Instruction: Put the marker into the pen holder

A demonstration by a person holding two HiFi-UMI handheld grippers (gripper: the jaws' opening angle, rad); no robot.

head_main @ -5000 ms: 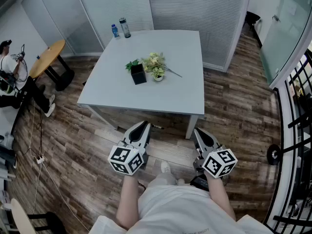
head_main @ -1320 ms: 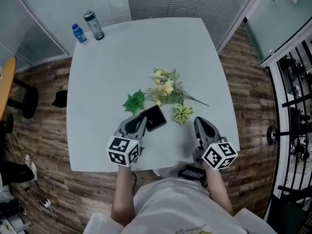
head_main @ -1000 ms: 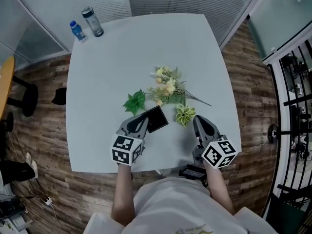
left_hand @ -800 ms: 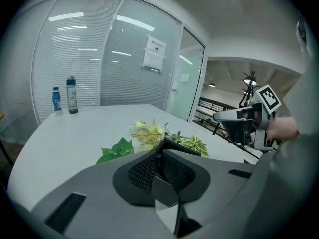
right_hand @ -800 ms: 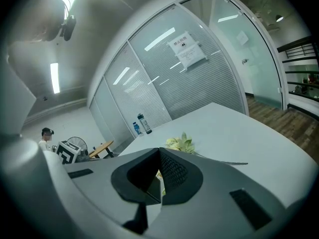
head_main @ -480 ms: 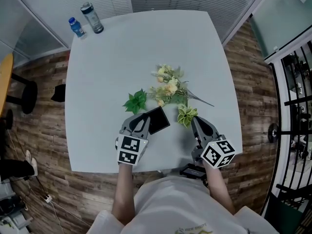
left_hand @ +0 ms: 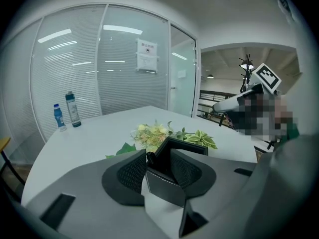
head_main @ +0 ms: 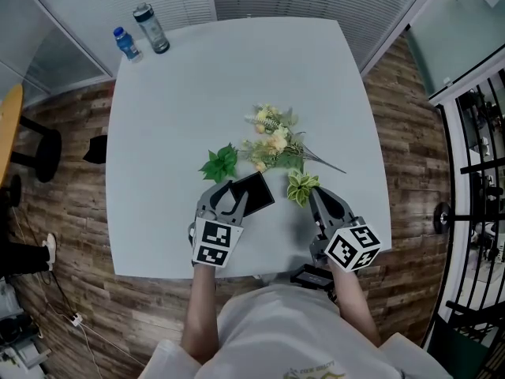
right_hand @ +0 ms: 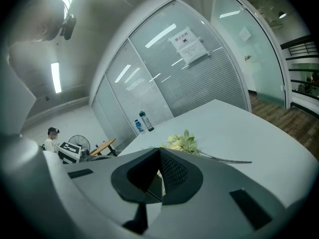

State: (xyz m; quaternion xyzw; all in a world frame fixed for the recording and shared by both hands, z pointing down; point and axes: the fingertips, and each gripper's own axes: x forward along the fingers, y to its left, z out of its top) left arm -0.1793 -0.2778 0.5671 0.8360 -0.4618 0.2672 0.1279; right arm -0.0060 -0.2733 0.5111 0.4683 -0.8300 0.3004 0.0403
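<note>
Pen holder (head_main: 252,192): black square box, open top, standing upright just beside the flower bunch (head_main: 272,142), on its near side. Marker not clearly visible.

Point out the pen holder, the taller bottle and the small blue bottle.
pen holder (head_main: 256,192), head view, on its black top.
taller bottle (head_main: 150,28), head view, middle of its body.
small blue bottle (head_main: 125,44), head view, middle of its body.

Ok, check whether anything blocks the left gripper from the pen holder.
Nothing visible does. The left gripper has just been opening its jaws, which stand apart around the near corner of the pen holder; the flowers lie beyond it.
</note>
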